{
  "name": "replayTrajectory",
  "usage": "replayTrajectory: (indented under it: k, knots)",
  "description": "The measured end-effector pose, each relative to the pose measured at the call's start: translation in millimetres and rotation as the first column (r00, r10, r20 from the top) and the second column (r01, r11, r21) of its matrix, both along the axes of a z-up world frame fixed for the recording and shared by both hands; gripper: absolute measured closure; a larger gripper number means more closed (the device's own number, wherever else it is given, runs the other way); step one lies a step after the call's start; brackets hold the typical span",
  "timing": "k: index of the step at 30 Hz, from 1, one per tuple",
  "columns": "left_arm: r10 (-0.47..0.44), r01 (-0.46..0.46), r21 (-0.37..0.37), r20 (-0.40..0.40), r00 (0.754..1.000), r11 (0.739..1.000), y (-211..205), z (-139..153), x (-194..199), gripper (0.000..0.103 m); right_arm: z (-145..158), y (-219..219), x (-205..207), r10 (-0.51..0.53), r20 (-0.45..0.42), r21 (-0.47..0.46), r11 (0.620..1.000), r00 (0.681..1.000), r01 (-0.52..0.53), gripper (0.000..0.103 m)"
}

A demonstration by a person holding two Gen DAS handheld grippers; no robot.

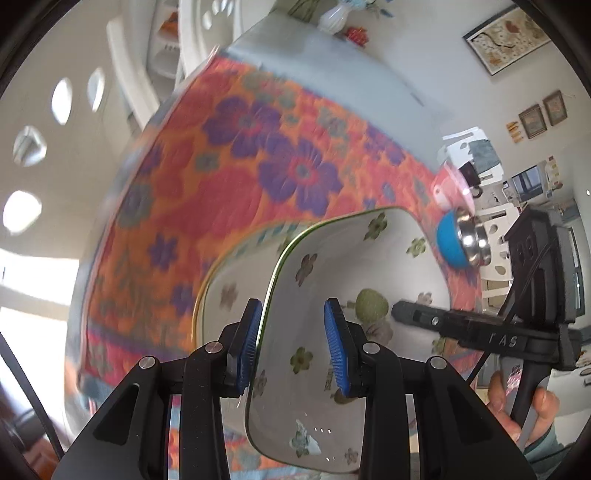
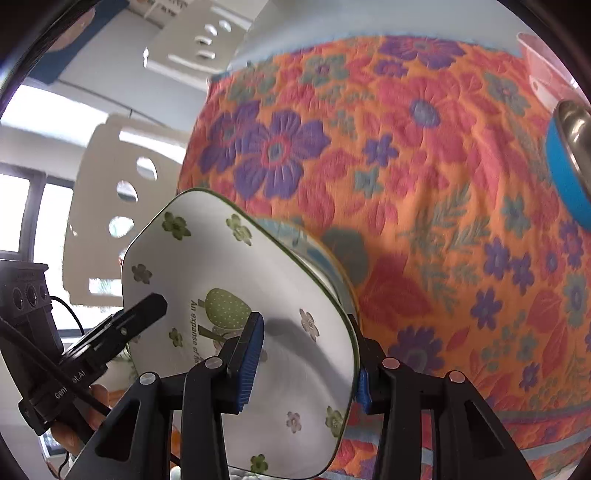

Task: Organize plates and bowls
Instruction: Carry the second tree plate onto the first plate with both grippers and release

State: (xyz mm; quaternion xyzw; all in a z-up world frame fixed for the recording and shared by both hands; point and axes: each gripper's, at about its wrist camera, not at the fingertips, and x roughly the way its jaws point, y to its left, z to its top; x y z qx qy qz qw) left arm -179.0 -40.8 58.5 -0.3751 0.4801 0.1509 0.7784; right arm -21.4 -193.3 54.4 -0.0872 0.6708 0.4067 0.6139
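A white square plate with green flowers and a green rim [image 1: 314,317] [image 2: 236,295] is held tilted above the floral tablecloth. Both grippers straddle its rim. My left gripper [image 1: 293,347] has one blue pad outside the left rim and one inside, with a wide gap between the pads. My right gripper [image 2: 308,362] has one pad on the plate's face and one behind the right rim. A second plate with a blue pattern [image 1: 236,254] [image 2: 299,236] lies just beneath it. The right gripper's finger [image 1: 417,314] shows in the left wrist view, and the left gripper's finger [image 2: 144,306] in the right wrist view.
A blue bowl with a steel bowl inside [image 1: 461,240] [image 2: 570,158] and a pink bowl [image 1: 448,184] [image 2: 543,70] sit at the table's far right. A white vase [image 1: 334,16] stands at the back. White chairs [image 2: 110,206] stand beside the table [image 2: 443,184].
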Motion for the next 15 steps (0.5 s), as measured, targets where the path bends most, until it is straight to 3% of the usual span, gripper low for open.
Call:
replayTrajectory:
  k: [15]
  knots:
    - [-0.008,0.007,-0.038,-0.038,0.999,0.999,-8,-32,-16,0.073,-5,29,-21,0.154,0.197,-0.110,0.985,0.968,-0.135,0.061]
